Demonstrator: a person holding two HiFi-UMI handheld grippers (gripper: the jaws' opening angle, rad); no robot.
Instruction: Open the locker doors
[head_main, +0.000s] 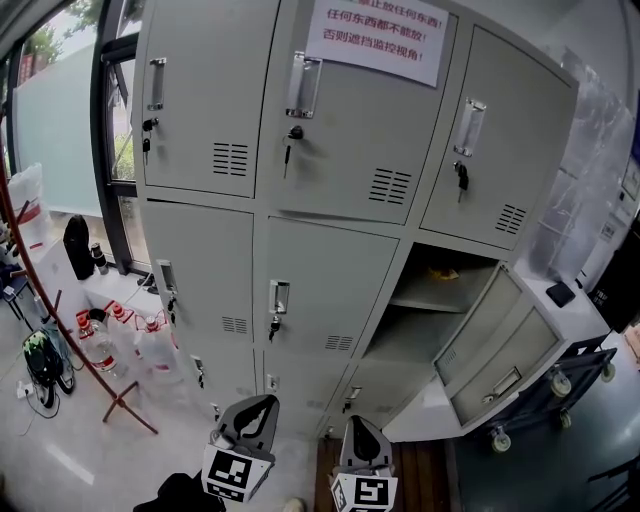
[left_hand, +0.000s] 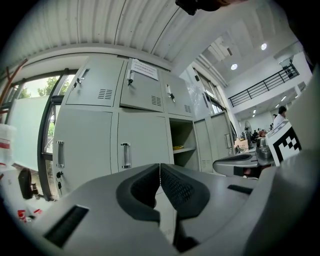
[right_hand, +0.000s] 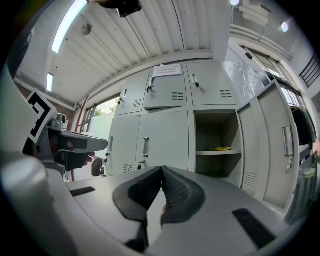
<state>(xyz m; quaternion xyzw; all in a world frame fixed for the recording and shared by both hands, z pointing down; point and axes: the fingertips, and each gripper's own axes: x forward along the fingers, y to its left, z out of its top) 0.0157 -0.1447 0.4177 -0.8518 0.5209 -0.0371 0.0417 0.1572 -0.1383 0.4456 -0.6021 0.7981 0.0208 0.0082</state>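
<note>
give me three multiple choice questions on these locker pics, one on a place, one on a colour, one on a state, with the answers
1. Which locker door stands open?
A) top row, left
B) second row from the top, right
C) top row, middle

2. What colour is the print on the paper notice?
A) red
B) blue
C) green

3. How do the left gripper and the right gripper stand?
A) both wide open
B) the left shut on a handle
C) both shut with nothing between

Answers:
1 B: the right compartment under the top row shows its shelf, with the door swung aside.
2 A: the characters on the white paper are red.
3 C: in each gripper view the pads meet and hold nothing.
</note>
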